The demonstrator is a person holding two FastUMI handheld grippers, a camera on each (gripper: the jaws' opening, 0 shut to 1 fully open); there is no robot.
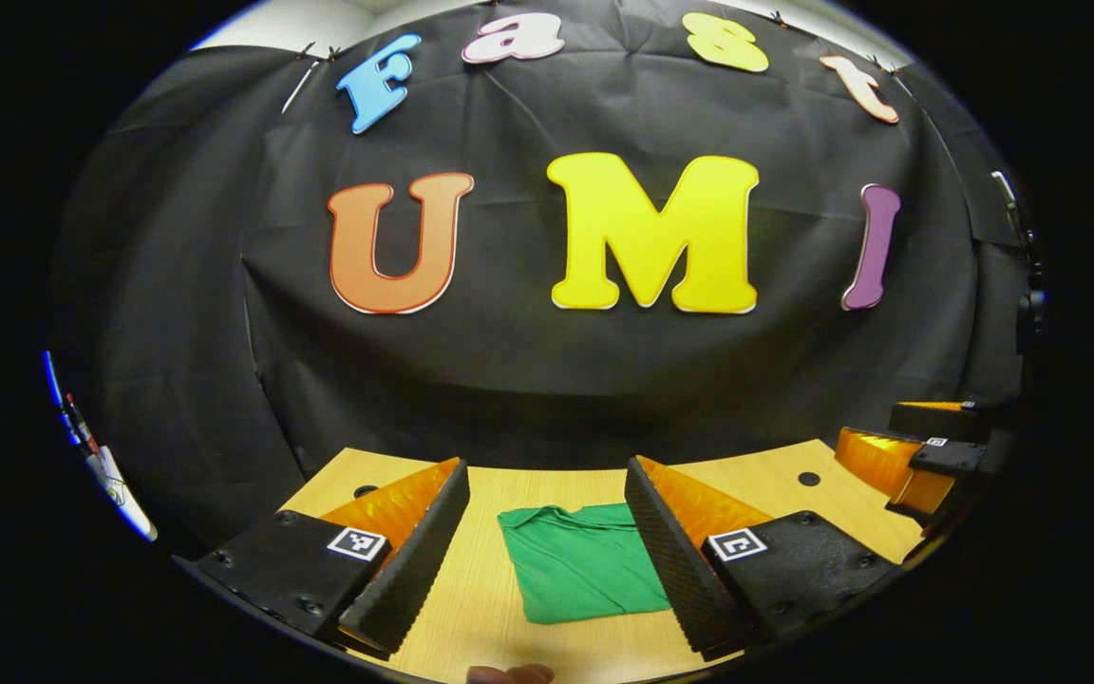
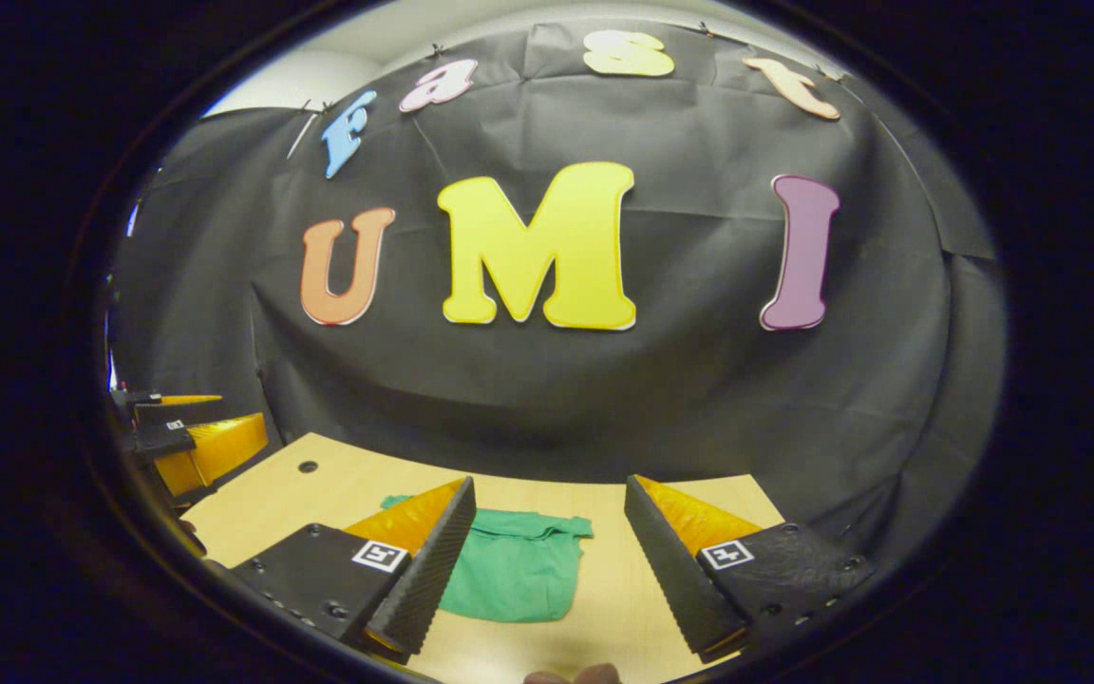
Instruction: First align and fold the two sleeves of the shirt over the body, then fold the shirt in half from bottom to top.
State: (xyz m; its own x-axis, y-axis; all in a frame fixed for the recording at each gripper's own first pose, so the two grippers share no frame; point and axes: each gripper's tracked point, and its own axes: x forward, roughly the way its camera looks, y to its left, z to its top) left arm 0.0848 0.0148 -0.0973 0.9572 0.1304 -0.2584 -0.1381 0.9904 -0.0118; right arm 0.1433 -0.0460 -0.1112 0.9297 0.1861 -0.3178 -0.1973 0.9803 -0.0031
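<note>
Nearest in the left gripper view, a fingertip [image 1: 509,674] at the bottom edge, surely of the hand that carries the tool. Just beyond, left gripper [image 1: 547,551] with fingers spread wide apart, holding nothing, raised above the table [image 1: 471,608]. Same for right gripper [image 2: 547,556] in the right gripper view: fingers wide apart, empty, lifted off the wood.

Between the fingers and a bit farther, green shirt [image 1: 585,565] flat on the table, a compact rectangle with collar toward the back wall. No sleeves sticking out to the sides, so probably already folded in; bottom-to-top fold looks done as well, judging from the short shape. Both grippers held away, probably because nothing is left to pinch.

Farther back, small dark hole [image 1: 808,479] in the tabletop, then black cloth wall [image 1: 509,380] closing the booth.
</note>
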